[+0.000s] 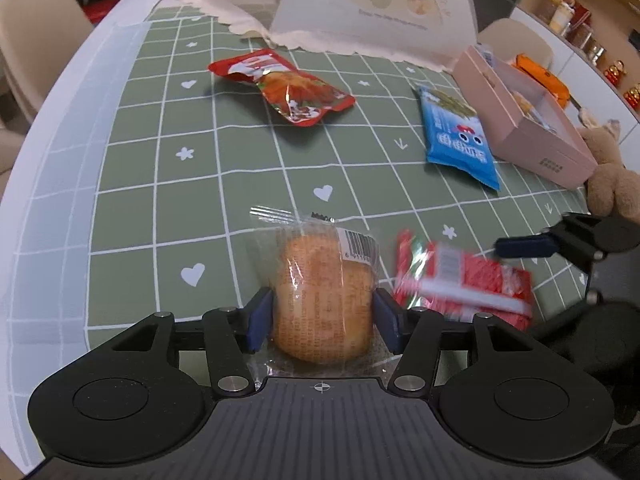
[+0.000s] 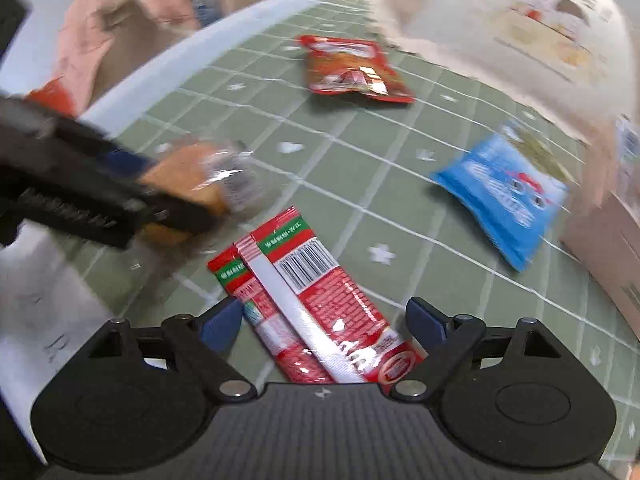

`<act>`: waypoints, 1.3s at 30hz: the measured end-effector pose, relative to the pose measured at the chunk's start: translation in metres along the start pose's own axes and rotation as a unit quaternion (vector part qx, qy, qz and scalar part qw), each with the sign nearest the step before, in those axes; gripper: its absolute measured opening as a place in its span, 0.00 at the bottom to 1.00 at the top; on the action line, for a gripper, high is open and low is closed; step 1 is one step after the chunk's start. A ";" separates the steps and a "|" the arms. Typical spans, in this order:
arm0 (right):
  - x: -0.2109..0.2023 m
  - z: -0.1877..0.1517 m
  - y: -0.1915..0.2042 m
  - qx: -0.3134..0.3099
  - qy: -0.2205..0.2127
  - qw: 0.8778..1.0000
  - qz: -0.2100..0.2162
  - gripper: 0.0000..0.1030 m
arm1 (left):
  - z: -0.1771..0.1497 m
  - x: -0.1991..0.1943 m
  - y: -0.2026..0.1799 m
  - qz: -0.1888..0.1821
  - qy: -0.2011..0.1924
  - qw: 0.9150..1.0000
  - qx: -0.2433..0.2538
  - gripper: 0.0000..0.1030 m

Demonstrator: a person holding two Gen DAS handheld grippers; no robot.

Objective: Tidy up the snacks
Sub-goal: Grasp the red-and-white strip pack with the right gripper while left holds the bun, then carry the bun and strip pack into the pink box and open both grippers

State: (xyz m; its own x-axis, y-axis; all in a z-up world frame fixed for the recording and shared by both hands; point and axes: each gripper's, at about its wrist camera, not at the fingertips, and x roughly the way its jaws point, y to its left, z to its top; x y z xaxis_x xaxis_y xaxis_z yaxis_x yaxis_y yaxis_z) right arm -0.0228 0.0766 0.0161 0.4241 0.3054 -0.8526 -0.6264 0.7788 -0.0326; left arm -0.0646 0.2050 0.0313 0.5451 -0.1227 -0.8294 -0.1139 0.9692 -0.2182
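My left gripper (image 1: 322, 314) is shut on a wrapped bun (image 1: 324, 296) in clear plastic, its pads pressed on both sides; it also shows in the right wrist view (image 2: 188, 184). My right gripper (image 2: 324, 320) is open with its fingers on either side of a red and white snack packet (image 2: 316, 312), which lies on the green grid tablecloth (image 1: 160, 152); the packet shows blurred in the left wrist view (image 1: 460, 280). A red pouch (image 1: 284, 86) and a blue packet (image 1: 460, 136) lie farther off. An open pink box (image 1: 520, 120) holds some snacks at the right.
A cream food cover with a cartoon print (image 1: 372, 4) stands at the far side. A plush bear (image 1: 608, 168) sits by the pink box. Chairs (image 1: 36, 40) stand around the round white table edge (image 1: 60, 140). Shelves with jars (image 1: 592, 32) are behind.
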 end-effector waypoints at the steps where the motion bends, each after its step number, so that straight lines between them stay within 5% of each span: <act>1: 0.001 -0.002 -0.010 0.034 0.003 0.999 -0.006 0.87 | -0.001 0.000 0.001 -0.002 -0.001 1.000 -0.001 0.58; 4: -0.004 -0.014 -0.034 0.099 -0.001 0.995 -0.033 0.87 | -0.003 0.000 0.001 -0.005 -0.007 1.000 -0.002 0.59; 10: 0.000 -0.016 -0.036 0.112 0.001 0.993 -0.044 0.97 | -0.004 0.001 -0.006 0.006 -0.010 1.000 0.015 0.60; 12: -0.002 -0.014 -0.035 0.126 -0.009 0.991 -0.051 0.92 | -0.005 0.001 -0.010 0.011 -0.009 1.000 0.028 0.60; 14: -0.009 -0.013 -0.025 0.123 -0.010 0.991 -0.049 0.65 | -0.007 0.002 -0.016 0.015 -0.006 0.999 0.045 0.61; 17: -0.022 -0.011 -0.026 0.138 -0.002 0.990 -0.023 0.48 | -0.009 0.004 -0.022 0.023 -0.004 0.997 0.072 0.62; 24: -0.074 -0.027 -0.047 0.162 -0.039 0.985 -0.052 0.44 | -0.007 0.007 -0.028 0.030 0.004 0.995 0.093 0.63; 34: -0.111 -0.073 -0.100 0.238 -0.048 0.968 -0.070 0.43 | -0.002 -0.003 -0.029 -0.036 0.011 0.998 0.043 0.55; 39: -0.094 -0.086 -0.094 0.252 -0.016 0.968 0.006 0.43 | -0.002 -0.014 -0.057 -0.068 0.007 0.996 0.063 0.55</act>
State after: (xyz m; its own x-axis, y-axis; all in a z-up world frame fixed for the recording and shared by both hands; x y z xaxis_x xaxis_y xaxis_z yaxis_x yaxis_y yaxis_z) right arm -0.0601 -0.0729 0.0542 0.4435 0.3259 -0.8349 -0.2367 0.9411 0.2415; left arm -0.0673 0.1513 0.0545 0.5358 -0.2564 -0.8045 0.0660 0.9626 -0.2628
